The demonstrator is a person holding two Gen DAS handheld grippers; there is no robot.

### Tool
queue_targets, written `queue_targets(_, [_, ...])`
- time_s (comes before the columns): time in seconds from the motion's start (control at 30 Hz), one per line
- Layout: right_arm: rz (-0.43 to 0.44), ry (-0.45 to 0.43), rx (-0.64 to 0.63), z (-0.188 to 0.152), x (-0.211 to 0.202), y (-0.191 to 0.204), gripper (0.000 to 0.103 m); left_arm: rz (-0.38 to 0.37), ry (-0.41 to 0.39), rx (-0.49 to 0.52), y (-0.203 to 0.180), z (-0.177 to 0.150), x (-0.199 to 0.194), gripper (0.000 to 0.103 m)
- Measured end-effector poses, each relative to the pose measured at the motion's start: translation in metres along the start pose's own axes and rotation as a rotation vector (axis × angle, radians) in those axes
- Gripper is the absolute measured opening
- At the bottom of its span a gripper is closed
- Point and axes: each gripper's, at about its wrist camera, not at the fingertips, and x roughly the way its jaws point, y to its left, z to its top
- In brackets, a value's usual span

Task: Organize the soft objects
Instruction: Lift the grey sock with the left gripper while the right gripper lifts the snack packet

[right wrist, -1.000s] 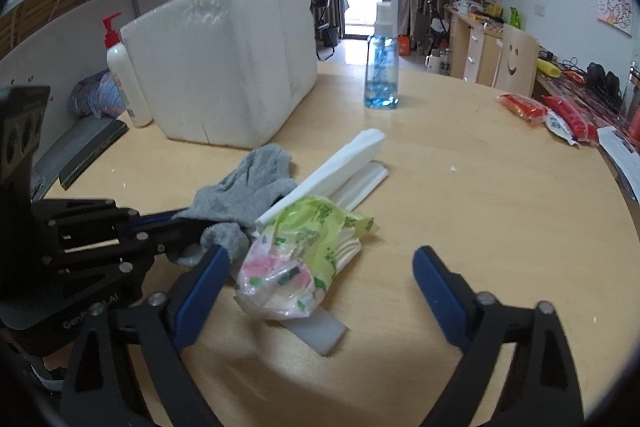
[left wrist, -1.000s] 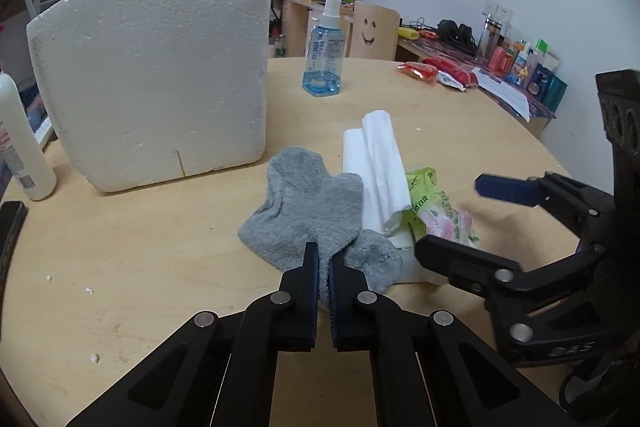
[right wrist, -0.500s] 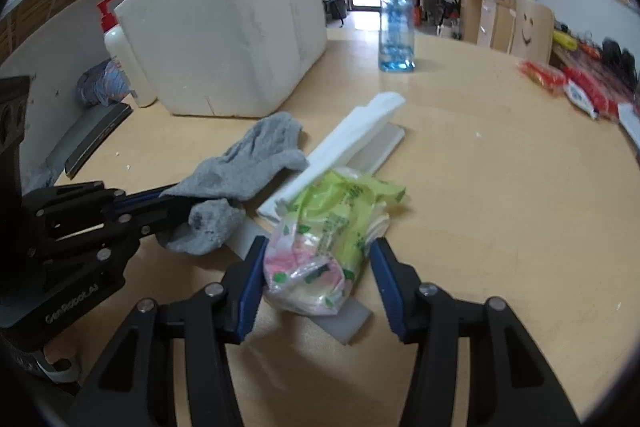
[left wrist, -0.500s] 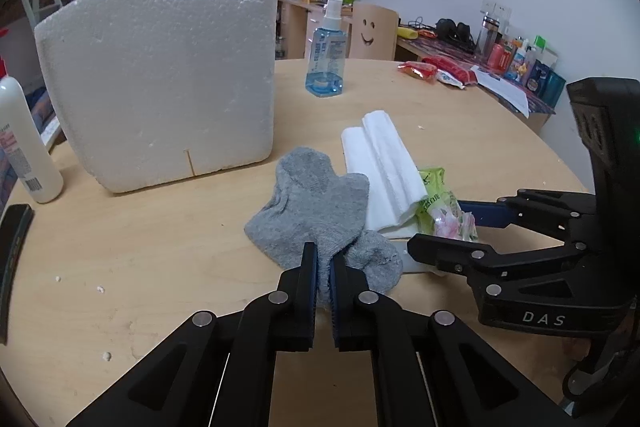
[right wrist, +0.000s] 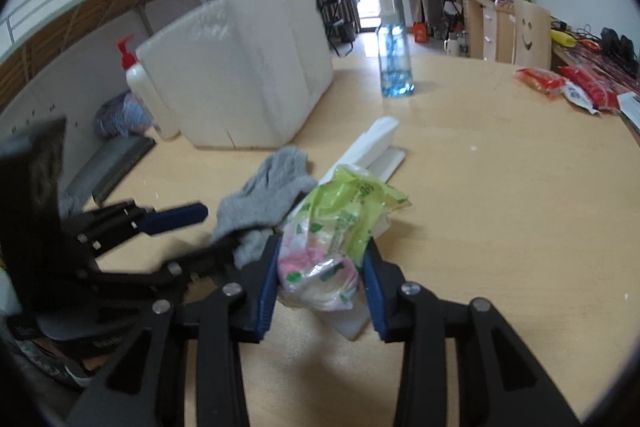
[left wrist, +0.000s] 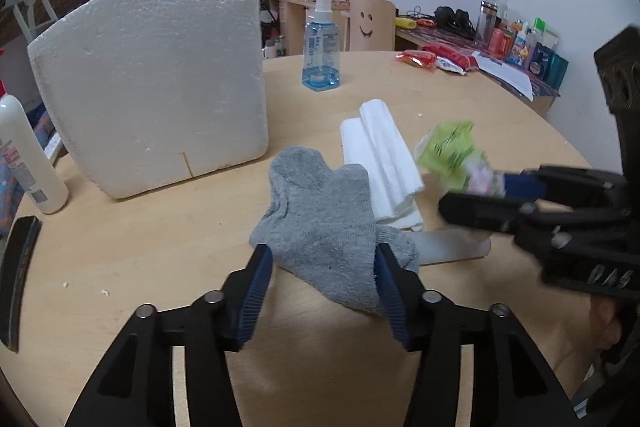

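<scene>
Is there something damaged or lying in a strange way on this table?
The foam box has a short crack at the bottom edge of its front wall, and small white crumbs lie on the table nearby. The grey sock lies crumpled, partly over the folded white cloth.

A green and pink tissue packet (right wrist: 336, 239) is clamped between the jaws of the right gripper (right wrist: 322, 281), which have just been closing. A grey sock (right wrist: 268, 195) is seen beside it on the wooden table (right wrist: 500, 187), between the parted jaws of the left gripper (right wrist: 200, 231).

A blue spray bottle (left wrist: 321, 55) and a white lotion bottle (left wrist: 27, 163) stand on the round wooden table (left wrist: 132, 251).
</scene>
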Motion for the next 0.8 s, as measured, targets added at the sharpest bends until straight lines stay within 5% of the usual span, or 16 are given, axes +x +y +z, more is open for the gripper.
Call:
queue_targets(0.33, [-0.018, -0.058, 0.048, -0.005, -0.021, -0.012, 0.043, 0.027, 0.042, -0.019, -0.001, 0.001, 0.007, 0.056])
queue_targets(0.57, [-0.031, -0.092, 0.065, -0.012, -0.036, -0.018, 0.043, 0.018, 0.051, -0.029, -0.003, -0.001, 0.009, 0.009])
queue_targets(0.8, [-0.042, -0.116, 0.06, -0.02, -0.048, -0.017, 0.043, 0.036, -0.007, -0.027, -0.001, 0.001, -0.009, 0.006])
